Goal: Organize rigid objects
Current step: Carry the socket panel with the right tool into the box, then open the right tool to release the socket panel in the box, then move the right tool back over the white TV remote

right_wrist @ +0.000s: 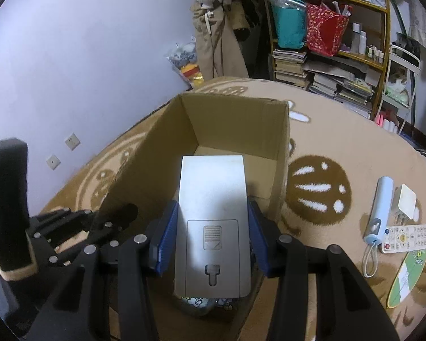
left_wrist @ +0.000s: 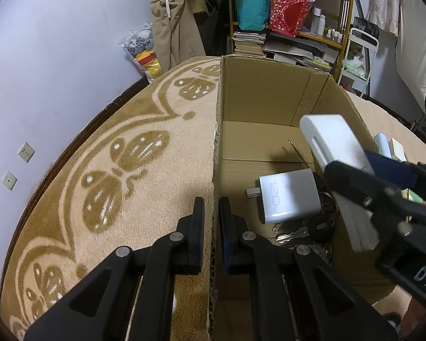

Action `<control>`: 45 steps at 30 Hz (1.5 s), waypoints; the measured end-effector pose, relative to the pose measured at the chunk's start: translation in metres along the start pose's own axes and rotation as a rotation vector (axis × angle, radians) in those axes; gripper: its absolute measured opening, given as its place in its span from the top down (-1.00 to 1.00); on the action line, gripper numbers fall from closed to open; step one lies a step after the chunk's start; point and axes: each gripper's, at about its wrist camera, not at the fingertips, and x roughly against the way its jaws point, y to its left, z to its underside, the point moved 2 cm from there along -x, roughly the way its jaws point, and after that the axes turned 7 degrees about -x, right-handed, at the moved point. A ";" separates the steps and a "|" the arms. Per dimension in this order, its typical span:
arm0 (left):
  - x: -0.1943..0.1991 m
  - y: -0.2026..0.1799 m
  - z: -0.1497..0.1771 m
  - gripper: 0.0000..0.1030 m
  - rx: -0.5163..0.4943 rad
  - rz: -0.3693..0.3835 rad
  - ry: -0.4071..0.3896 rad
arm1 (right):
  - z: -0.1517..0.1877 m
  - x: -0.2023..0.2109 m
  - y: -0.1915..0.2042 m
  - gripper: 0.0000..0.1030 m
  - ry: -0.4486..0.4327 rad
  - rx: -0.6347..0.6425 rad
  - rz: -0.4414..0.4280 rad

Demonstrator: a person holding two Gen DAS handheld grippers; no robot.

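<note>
A tan blanket (left_wrist: 105, 147) patterned with brown motifs covers the surface, and crowded shelves (right_wrist: 335, 48) stand by the pale wall beyond. On the blanket sits an open cardboard box (left_wrist: 258, 96). The left gripper (left_wrist: 211, 227) has its fingers nearly together, pinching the box's near side wall, one finger outside and one inside. Just past its inner finger, on the box floor, lie a white charger (left_wrist: 289, 196) and some keys (left_wrist: 294, 234). The right gripper (right_wrist: 210, 241) has its fingers about half open, their blue pads pressed on the two long sides of a white flat device (right_wrist: 213, 213), held above the box interior with its far end reaching ahead of the fingertips. To the right of those fingers, on the blanket well outside the box, lie a pale blue tube (right_wrist: 379, 210) and a remote control (right_wrist: 409, 237).
</note>
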 end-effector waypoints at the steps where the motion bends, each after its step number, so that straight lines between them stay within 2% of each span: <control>1: 0.000 -0.001 0.000 0.80 -0.002 -0.001 0.000 | 0.002 -0.001 0.001 0.01 0.007 0.007 0.004; 11: 0.001 -0.001 0.000 0.79 -0.009 -0.017 -0.003 | 0.001 0.000 0.003 -0.02 -0.005 0.013 0.012; 14: 0.002 -0.001 -0.001 0.79 -0.012 -0.015 -0.003 | -0.003 0.005 0.001 -0.26 -0.019 0.007 0.029; 16: 0.002 0.000 0.000 0.79 -0.007 -0.010 -0.001 | -0.007 0.010 -0.003 -0.52 -0.033 0.001 0.037; 23: 0.001 0.001 -0.001 0.79 -0.008 -0.011 0.000 | -0.024 0.036 -0.029 -0.76 -0.100 -0.037 0.102; 32: 0.000 0.001 -0.001 0.79 -0.013 -0.012 0.000 | -0.033 0.052 -0.094 -0.78 -0.156 -0.181 0.236; 39: 0.000 0.000 0.000 0.79 -0.015 -0.013 0.000 | -0.021 0.042 -0.152 -0.78 -0.104 -0.281 0.355; 45: 0.000 0.000 0.000 0.79 -0.015 -0.012 -0.001 | -0.008 0.037 -0.195 -0.78 -0.070 -0.405 0.398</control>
